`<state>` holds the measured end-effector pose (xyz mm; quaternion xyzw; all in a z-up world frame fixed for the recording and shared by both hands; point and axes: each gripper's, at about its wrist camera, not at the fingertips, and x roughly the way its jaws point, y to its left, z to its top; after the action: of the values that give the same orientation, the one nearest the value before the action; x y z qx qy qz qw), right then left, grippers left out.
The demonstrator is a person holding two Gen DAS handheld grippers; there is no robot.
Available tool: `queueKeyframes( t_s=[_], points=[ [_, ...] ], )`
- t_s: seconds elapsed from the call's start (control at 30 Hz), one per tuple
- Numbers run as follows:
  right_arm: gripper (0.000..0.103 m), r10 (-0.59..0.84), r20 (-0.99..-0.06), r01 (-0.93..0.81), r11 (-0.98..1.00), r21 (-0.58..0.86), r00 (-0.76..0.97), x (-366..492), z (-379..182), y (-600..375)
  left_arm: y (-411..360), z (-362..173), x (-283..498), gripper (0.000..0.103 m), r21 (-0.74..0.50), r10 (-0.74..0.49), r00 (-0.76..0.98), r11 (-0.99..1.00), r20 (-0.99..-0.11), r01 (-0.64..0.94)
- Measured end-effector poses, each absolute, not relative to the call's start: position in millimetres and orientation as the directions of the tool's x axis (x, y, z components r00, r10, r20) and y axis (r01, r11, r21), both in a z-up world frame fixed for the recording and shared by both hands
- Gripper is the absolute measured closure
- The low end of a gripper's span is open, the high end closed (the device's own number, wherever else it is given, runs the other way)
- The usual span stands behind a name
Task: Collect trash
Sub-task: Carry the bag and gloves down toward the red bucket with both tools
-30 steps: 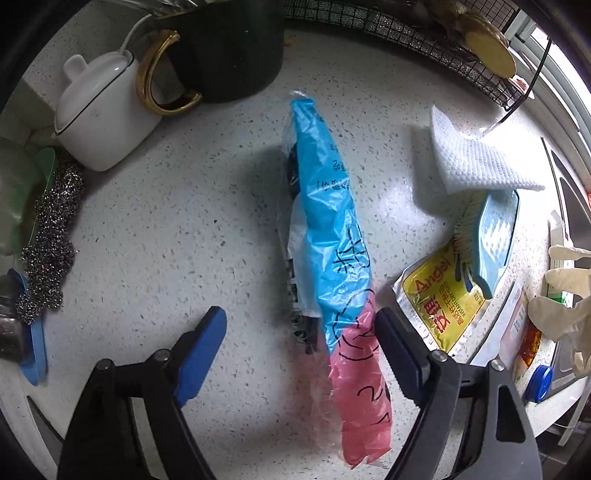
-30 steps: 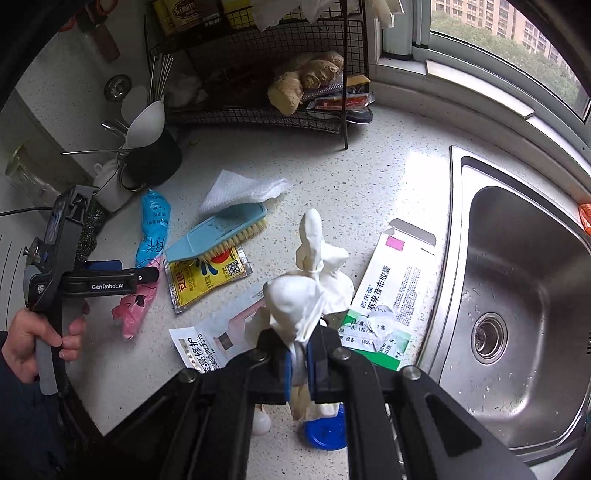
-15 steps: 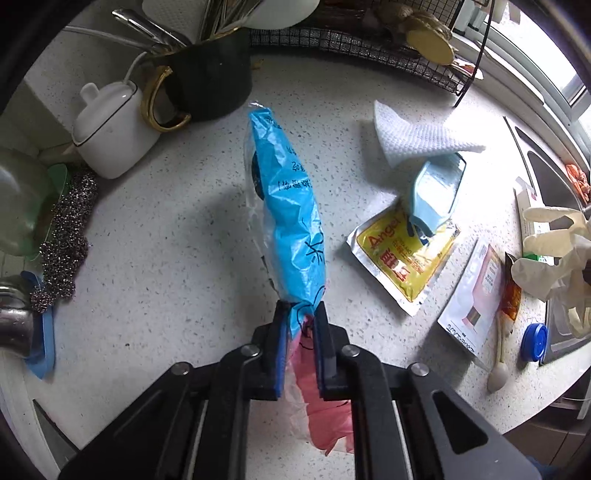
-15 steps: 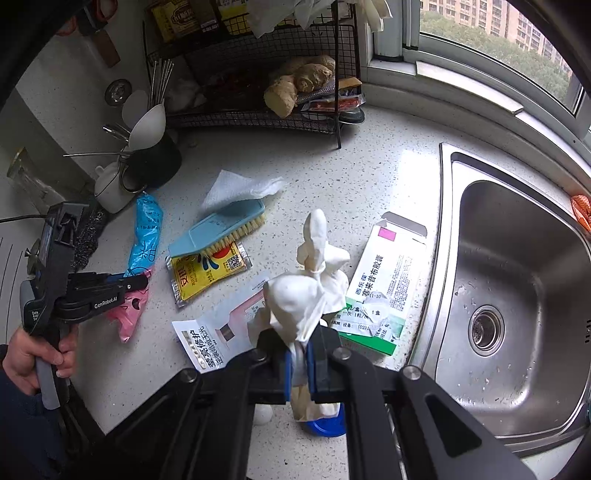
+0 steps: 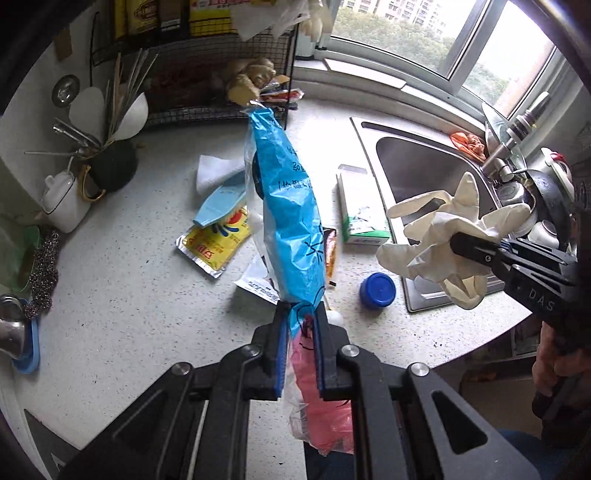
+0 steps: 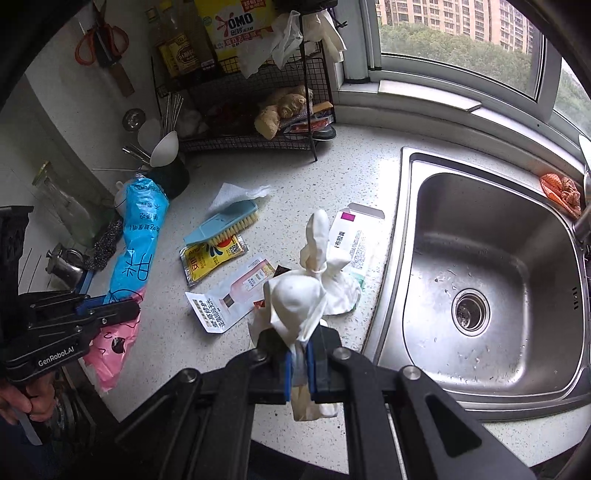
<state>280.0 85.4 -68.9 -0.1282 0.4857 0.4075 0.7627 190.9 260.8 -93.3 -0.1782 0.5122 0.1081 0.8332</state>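
Left gripper (image 5: 300, 325): clamped tight on the blue and pink plastic bag (image 5: 286, 210), which hangs clear of the speckled countertop (image 5: 122, 295); the body reads "GenRobot.AI" in the right wrist view.
Bag writing: black characters on the blue part, too creased to read.
Right gripper (image 6: 300, 363): closed fast on a bunch of white rubber gloves (image 6: 306, 291), held above the counter edge beside the sink (image 6: 491, 280); "DAS" shows on its side in the left wrist view.
Trash on the counter: a yellow sachet (image 6: 212, 258) marked "Angel" under the blue scrub brush (image 6: 223, 227); a white and pink flat packet (image 6: 236, 297) with Chinese print; a white and green carton (image 6: 356, 243), Chinese lettering, a magenta square on its flap; a blue bottle cap (image 5: 377, 290); a white tissue (image 6: 236, 194).
Wire rack (image 6: 255, 107): a yellow bag reading "OMO" (image 6: 234, 27) on top, ginger below.
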Motion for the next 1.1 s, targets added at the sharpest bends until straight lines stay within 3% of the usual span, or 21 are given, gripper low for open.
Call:
queueKeyframes(
  t_s=[0.4, 0.73, 1.1],
  points=[
    [0.097, 0.509, -0.807, -0.668, 0.716, 0.202, 0.301, 240, -43, -34, 122, -57, 179, 0.092, -0.169, -0.068, 0.498, 0.973, -0.864, -0.16],
    [0.097, 0.51, -0.783, -0.622, 0.754, 0.21, 0.355, 185, -38, -129, 28, -53, 139, 0.092, -0.161, -0.095, 0.499, 0.983, -0.861, -0.09],
    [0.097, 0.436, -0.859, -0.517, 0.818, 0.253, 0.27, 150, -106, -198, -49, -110, 124, 0.092, -0.18, -0.15, 0.367, 0.982, -0.918, -0.05]
  ],
)
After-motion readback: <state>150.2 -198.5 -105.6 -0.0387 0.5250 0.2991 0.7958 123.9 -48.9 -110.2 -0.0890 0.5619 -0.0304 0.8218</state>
